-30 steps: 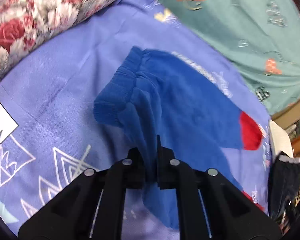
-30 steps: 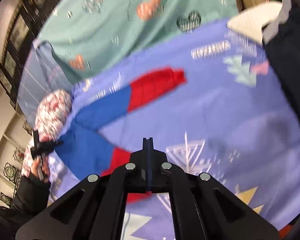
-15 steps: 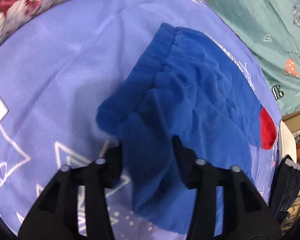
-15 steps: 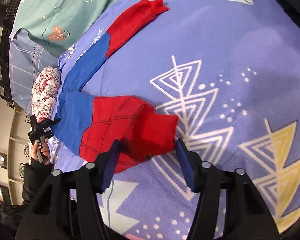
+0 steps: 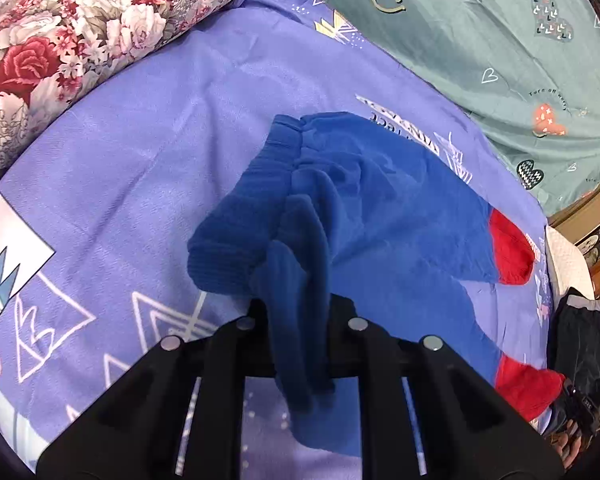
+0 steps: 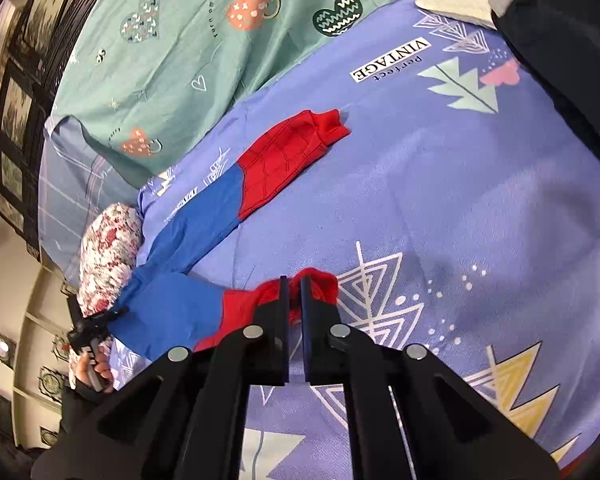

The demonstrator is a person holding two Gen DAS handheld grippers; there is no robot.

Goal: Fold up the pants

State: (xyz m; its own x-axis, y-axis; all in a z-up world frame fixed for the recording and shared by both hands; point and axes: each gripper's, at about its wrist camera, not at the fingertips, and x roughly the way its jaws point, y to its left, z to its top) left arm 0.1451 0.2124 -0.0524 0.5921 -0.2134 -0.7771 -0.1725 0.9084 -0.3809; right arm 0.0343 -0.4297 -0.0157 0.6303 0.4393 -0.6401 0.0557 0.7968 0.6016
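My left claw: closing. A thick bunch of blue cloth sits between its two fingers and hangs down over them.

What it pinches: the waist end of the pants, at the near corner. The stretchy waistband bunches up just past my fingers, up and to the left.

My right claw: closing too, with just a thin slit left. The red cuff of the near leg is caught at its tips.

Where the pants are: lying on the purple bedsheet. The top part is blue and both leg ends are red.

Long way of the pants: they stretch from my left claw at the waist to my right claw at the cuff. So I hold one end in each claw, and the near leg runs between them.

The other leg: it lies farther from me, flat on the sheet. It slants away, and its red end is well apart from my right claw.

Which claw is nearer: I think my right claw is nearer that far cuff, and my left is nearer the far waist corner.

Next move, my guess: bring the near leg over onto the far one so they match.

Far away: a flowery pillow past the waist, and a green blanket with hearts behind the sheet.
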